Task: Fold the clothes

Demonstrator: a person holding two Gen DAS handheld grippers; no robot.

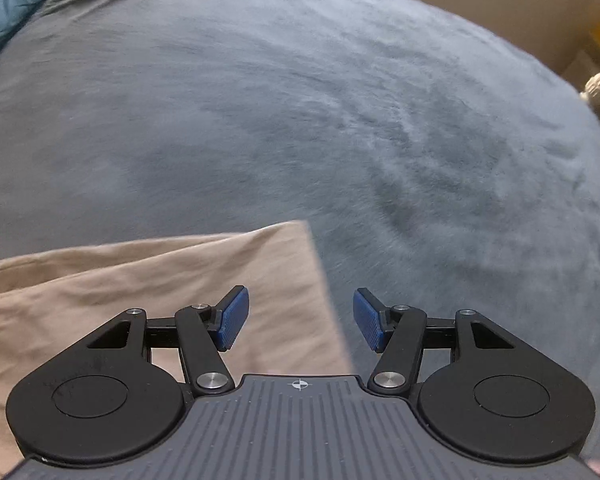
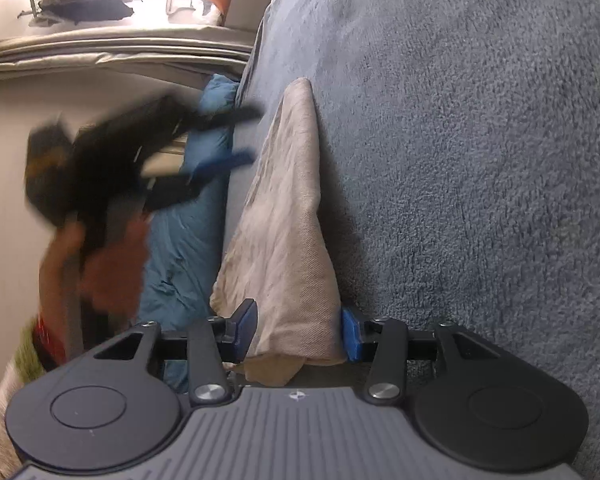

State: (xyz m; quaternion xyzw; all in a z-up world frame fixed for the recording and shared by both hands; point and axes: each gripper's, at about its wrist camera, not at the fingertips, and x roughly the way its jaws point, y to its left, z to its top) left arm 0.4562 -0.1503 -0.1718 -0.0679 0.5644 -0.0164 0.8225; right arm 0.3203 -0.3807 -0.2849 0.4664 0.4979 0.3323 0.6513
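— Right tongs straddle the near end of the cloth, pads apart; we can't tell if they press it, so we call them released.

— And its long axis?

— Runs straight ahead from our right tongs, along the blanket.

— Left tongs?

— Released, empty, above the cloth's corner, which lies under their left pad. Right is nearer, we judge.
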